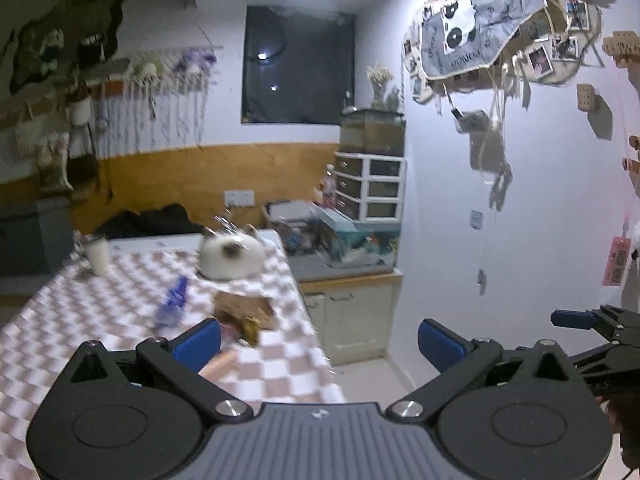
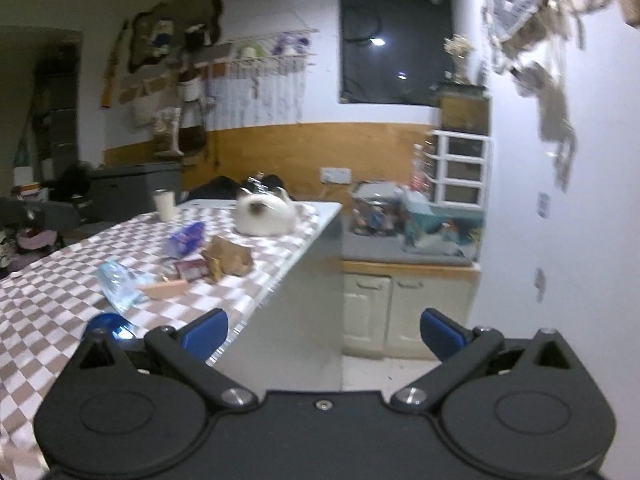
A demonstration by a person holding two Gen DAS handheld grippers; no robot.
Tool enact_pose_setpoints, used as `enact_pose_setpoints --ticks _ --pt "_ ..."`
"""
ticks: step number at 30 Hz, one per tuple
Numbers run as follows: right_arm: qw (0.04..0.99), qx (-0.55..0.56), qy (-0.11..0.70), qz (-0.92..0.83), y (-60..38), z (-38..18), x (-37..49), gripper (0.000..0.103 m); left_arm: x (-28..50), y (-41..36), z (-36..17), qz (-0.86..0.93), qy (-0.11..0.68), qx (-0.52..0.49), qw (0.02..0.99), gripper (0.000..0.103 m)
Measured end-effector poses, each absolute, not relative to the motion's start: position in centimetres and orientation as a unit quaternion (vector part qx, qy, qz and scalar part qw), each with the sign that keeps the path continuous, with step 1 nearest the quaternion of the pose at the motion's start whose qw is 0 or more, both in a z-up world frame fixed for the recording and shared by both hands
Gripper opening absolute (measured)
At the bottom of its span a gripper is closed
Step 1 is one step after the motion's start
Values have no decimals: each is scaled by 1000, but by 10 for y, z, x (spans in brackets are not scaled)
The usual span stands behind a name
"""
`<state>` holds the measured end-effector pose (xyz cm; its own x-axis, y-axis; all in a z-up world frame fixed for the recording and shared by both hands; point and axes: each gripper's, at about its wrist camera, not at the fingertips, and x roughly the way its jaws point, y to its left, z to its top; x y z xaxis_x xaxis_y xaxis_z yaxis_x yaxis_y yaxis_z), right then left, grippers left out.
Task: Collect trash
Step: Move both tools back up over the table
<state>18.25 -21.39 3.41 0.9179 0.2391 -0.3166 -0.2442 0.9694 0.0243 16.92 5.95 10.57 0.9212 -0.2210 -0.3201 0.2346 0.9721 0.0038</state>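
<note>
From my left wrist, my left gripper [image 1: 319,342] has its fingers wide and empty above the checkered bench [image 1: 100,300], where a blue wrapper [image 1: 173,300] and brown paper bag [image 1: 244,310] lie beside a cat-shaped container [image 1: 232,256]. From my right wrist, my right gripper [image 2: 323,334] is spread wide, holding nothing, off the bench's corner; a clear plastic bag [image 2: 118,284] lies near the trash.

Brown-white checked tablecloth [image 2: 60,300]; blue wrapper [image 2: 185,238]; white cat-shaped container [image 2: 264,216].

a lived-in home room: ahead of the hand-held gripper a bench under a brown-and-white checked cloth [image 2: 60,300], a white plastic drawer unit [image 1: 370,190] on cream cupboards [image 2: 404,312], photos and cloth hangings [image 1: 488,36] pinned to the wall.
</note>
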Motion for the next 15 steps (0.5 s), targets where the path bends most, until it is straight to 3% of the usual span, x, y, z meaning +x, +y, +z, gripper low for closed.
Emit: enact_pose_setpoints --ticks 15 --pt "965 -54 147 212 -124 66 230 103 201 172 127 -43 159 54 985 103"
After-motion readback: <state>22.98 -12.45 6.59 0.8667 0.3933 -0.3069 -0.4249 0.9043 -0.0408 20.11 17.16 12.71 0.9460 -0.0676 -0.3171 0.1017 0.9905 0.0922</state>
